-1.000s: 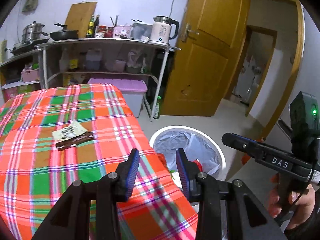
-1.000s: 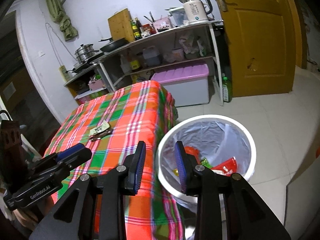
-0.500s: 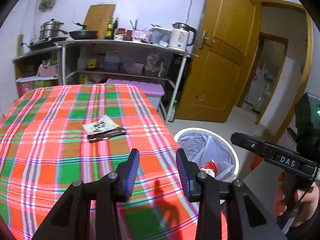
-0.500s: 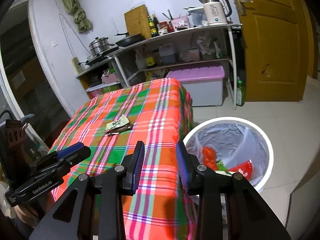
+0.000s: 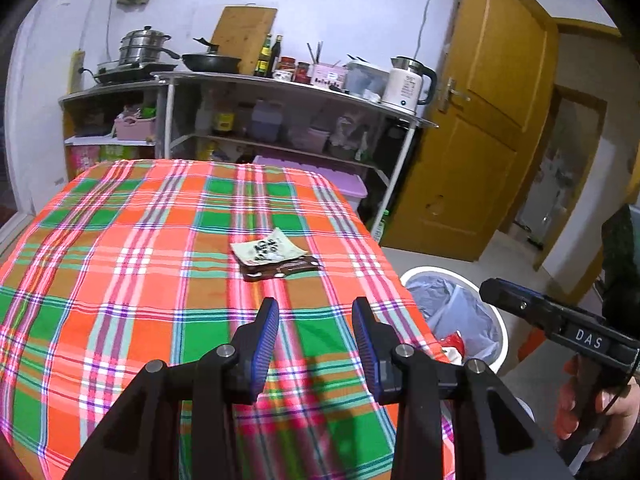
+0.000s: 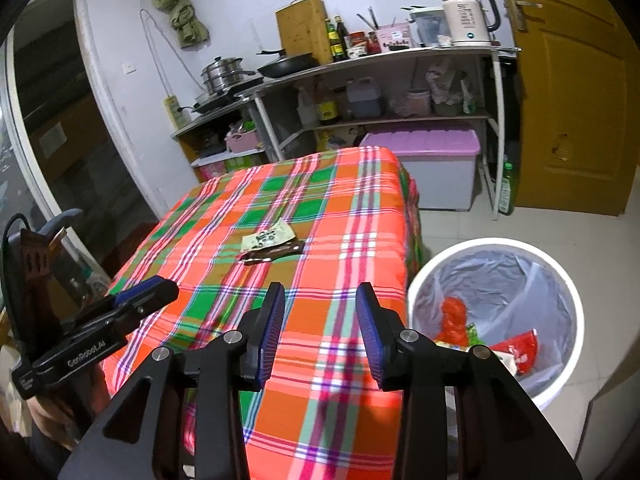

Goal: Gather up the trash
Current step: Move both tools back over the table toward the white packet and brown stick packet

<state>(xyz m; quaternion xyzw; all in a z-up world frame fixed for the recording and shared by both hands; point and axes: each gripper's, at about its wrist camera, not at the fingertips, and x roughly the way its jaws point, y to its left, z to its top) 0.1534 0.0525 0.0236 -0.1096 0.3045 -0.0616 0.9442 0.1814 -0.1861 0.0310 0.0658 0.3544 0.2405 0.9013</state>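
Observation:
Two wrappers lie together mid-table on the plaid cloth: a pale printed wrapper [image 5: 267, 249] [image 6: 269, 237] and a dark brown wrapper [image 5: 280, 269] [image 6: 271, 253] just in front of it. My left gripper [image 5: 315, 320] hovers over the cloth short of them, open and empty. My right gripper [image 6: 320, 307] hangs above the table's near right part, its jaws opening with nothing between them. A white bin [image 5: 460, 312] [image 6: 496, 316] with a clear liner stands on the floor right of the table, holding red and green trash.
The table [image 5: 120, 264] wears a red-green plaid cloth. Behind it stand metal shelves [image 5: 280, 92] with pots, a pan, bottles and a kettle, and a purple-lidded box [image 6: 428, 160] below. A yellow door [image 5: 472, 128] is at the right. A hand [image 5: 592, 404] holds the other gripper.
Both grippers have swung left, away from the bin and over the table. The wrappers now sit straight ahead of the left gripper. The right jaws stand slightly wider.

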